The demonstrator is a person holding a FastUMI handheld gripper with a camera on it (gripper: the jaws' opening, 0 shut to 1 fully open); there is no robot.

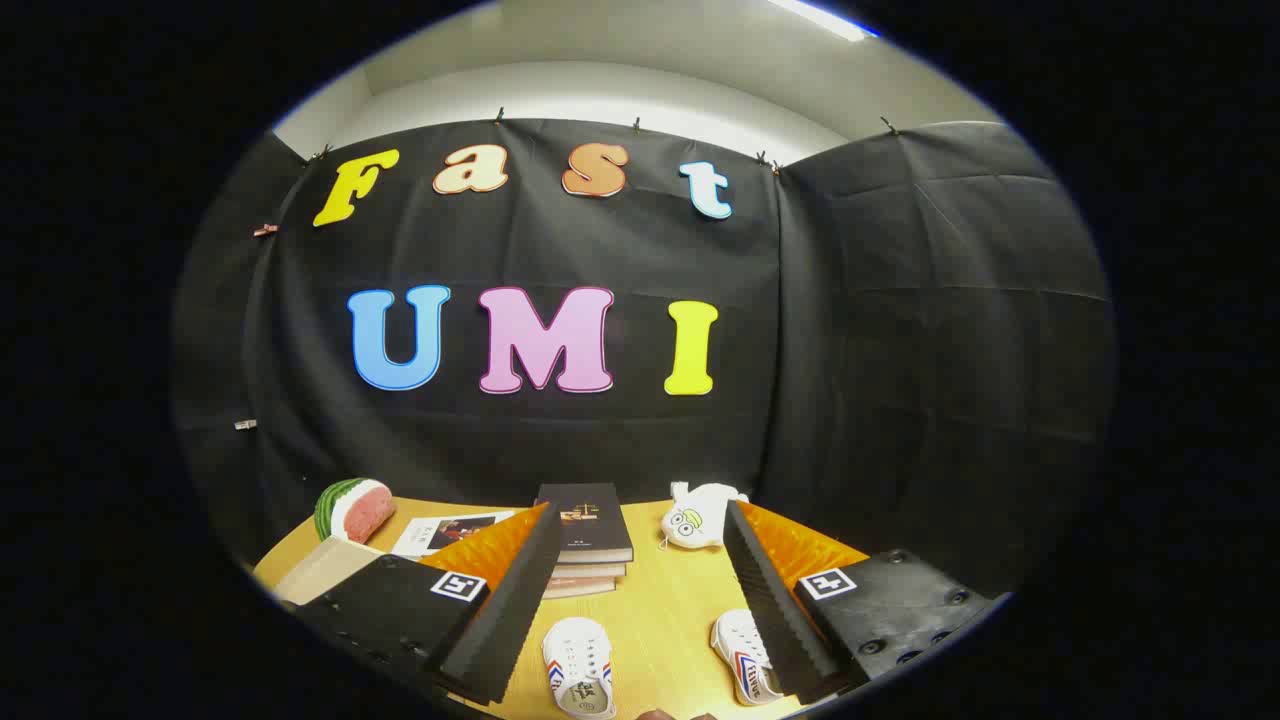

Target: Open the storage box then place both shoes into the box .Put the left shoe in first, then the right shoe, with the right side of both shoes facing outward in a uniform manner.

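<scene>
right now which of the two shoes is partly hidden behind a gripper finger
The shoe by the right-hand finger: that finger covers its outer edge. The other shoe lies in full view in the gap between the open fingers of the gripper.

1. You're facing black cloth walls [640, 440], clipped up along their top edge.
2. Above them you see a white wall [600, 95] and a ceiling light strip [820, 18].
3. A yellow wooden surface [670, 600] sits below.

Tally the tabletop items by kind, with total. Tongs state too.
Shoes: 2
Stacked books: 3
Booklet: 1
Watermelon slice: 1
Plush toy: 1
Total: 8
Tongs open, gripping nothing, shoes between the fingers.
</scene>
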